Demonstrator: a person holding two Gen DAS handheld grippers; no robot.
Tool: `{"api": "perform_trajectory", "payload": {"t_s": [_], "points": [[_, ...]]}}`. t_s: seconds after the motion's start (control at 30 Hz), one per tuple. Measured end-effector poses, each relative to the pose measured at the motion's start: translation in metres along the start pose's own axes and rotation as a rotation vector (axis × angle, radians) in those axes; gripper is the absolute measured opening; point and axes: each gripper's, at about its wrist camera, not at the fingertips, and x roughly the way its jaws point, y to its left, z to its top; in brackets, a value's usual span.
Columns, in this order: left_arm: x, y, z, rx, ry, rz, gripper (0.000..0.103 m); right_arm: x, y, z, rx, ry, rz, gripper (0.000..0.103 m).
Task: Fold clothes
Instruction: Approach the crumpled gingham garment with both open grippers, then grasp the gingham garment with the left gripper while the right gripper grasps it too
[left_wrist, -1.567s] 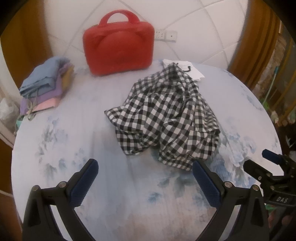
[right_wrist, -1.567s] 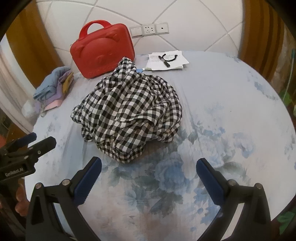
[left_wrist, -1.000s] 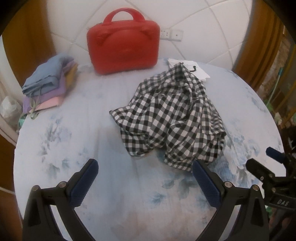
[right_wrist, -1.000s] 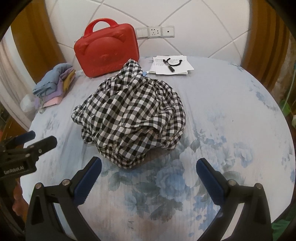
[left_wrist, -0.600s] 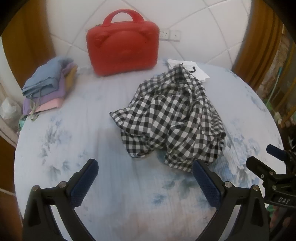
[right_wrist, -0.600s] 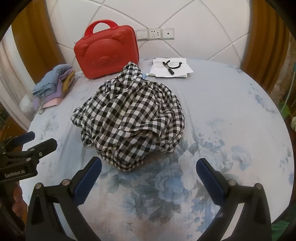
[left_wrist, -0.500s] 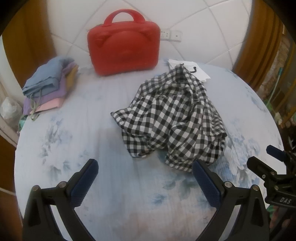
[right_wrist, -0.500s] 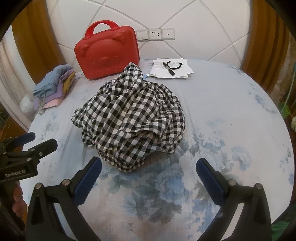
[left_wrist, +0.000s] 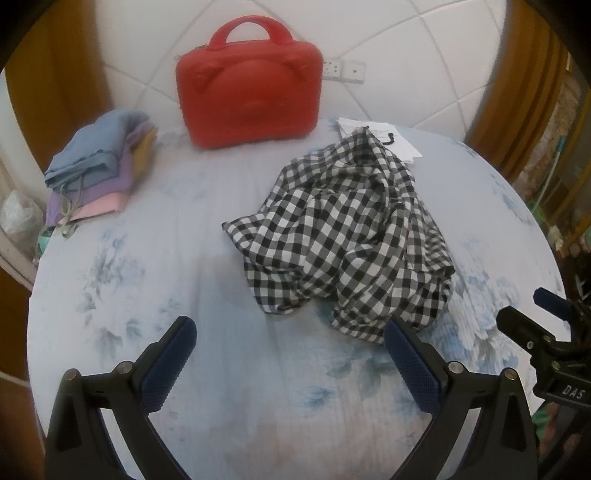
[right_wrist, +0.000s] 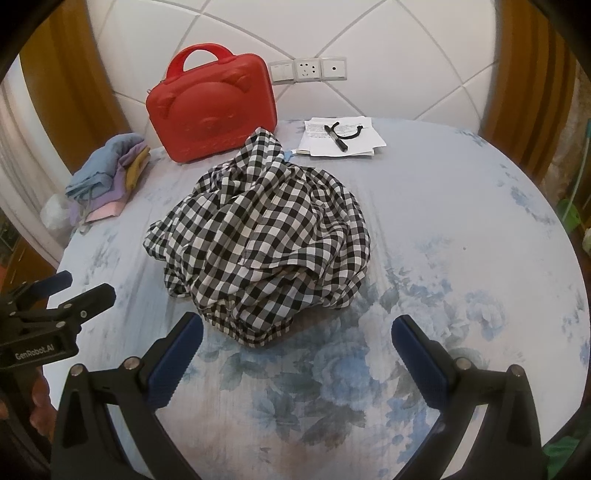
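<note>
1. Left gripper (left_wrist: 288, 360): jaws spread wide, holding nothing, low in the frame over the floral bedsheet (left_wrist: 155, 295).
2. Right gripper (right_wrist: 295, 350): jaws spread wide, holding nothing.
3. Checked garment (right_wrist: 258, 243): crumpled heap at frame center, just beyond both grippers.
4. Behind the heap: red case (right_wrist: 212, 107), shut, upright against the headboard; papers (right_wrist: 354, 144) with a pen (right_wrist: 336, 138) on top, upper right.
5. Folded clothes stack (left_wrist: 98, 166): upper left, at the sheet's edge.
6. Bare sheet lies on either side of the heap.

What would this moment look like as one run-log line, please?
stage: pre-grasp | left gripper: open, empty | right gripper: open, empty | checked garment: crumpled on bed, untouched
</note>
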Motion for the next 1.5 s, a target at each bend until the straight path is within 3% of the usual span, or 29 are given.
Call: {"api": "perform_trajectory", "payload": {"t_s": [0.77, 1.27, 1.3, 1.33, 1.37, 1.4, 1.43, 1.47, 1.5], "points": [[0.030, 0.020, 0.006, -0.024, 0.029, 0.006, 0.103, 0.022, 0.006, 0.008, -0.028, 0.049, 0.012, 0.103], [0.134, 0.050, 0.027, 0.008, 0.052, -0.020, 0.102, 0.110, 0.030, 0.014, -0.094, 0.173, 0.048, 0.103], [0.141, 0.049, 0.029, 0.018, 0.060, -0.026, 0.099, 0.117, 0.032, 0.015, -0.096, 0.179, 0.049, 0.103], [0.148, 0.047, 0.031, 0.028, 0.070, -0.041, 0.088, 0.125, 0.033, 0.015, -0.101, 0.185, 0.058, 0.103], [0.153, 0.045, 0.033, 0.034, 0.077, -0.063, 0.068, 0.133, 0.035, 0.016, -0.107, 0.191, 0.068, 0.103], [0.155, 0.044, 0.035, 0.035, 0.082, -0.076, 0.054, 0.136, 0.035, 0.016, -0.111, 0.189, 0.077, 0.097], [0.157, 0.043, 0.038, 0.036, 0.095, -0.072, 0.028, 0.138, 0.035, 0.017, -0.115, 0.176, 0.094, 0.089], [0.157, 0.043, 0.043, 0.035, 0.106, -0.061, 0.013, 0.138, 0.033, 0.020, -0.118, 0.169, 0.093, 0.068], [0.154, 0.044, 0.047, 0.032, 0.101, -0.049, 0.011, 0.138, 0.031, 0.024, -0.121, 0.163, 0.089, 0.054]]}}
